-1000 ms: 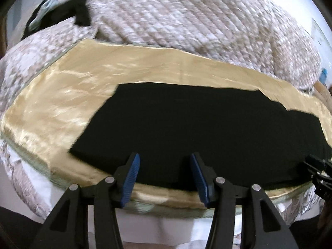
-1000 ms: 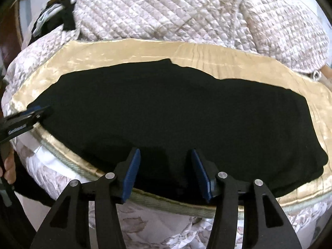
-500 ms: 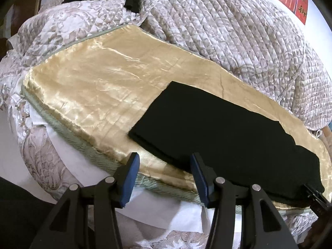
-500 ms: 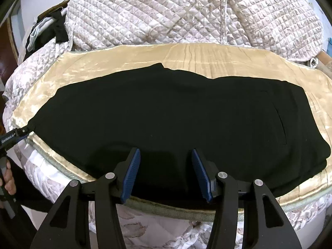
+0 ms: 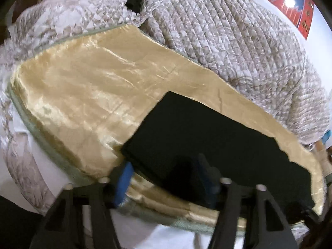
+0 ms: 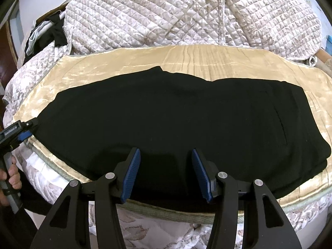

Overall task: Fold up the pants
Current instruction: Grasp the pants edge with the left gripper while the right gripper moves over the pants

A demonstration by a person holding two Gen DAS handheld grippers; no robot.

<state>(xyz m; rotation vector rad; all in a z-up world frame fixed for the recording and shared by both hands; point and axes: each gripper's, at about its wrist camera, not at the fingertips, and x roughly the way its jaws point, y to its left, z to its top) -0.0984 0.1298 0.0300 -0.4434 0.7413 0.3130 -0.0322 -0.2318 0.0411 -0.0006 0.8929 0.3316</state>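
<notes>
Pants (image 6: 170, 114) lie flat on the gold cloth (image 6: 207, 62) over the bed, legs stacked lengthwise already, so first fold looks done; crosswise folds prob. still left. Left claw (image 5: 164, 178) at the hem end w/ its jaws closing, hem corner between them, not yet pinched. Right claw (image 6: 166, 172) over the near edge mid-pants, jaws apart, gripping nothing.

Black pants (image 6: 166, 116) lie on a shiny gold cloth (image 6: 228, 62) beside a beige-and-white leaf-patterned quilt (image 6: 166, 14).
</notes>
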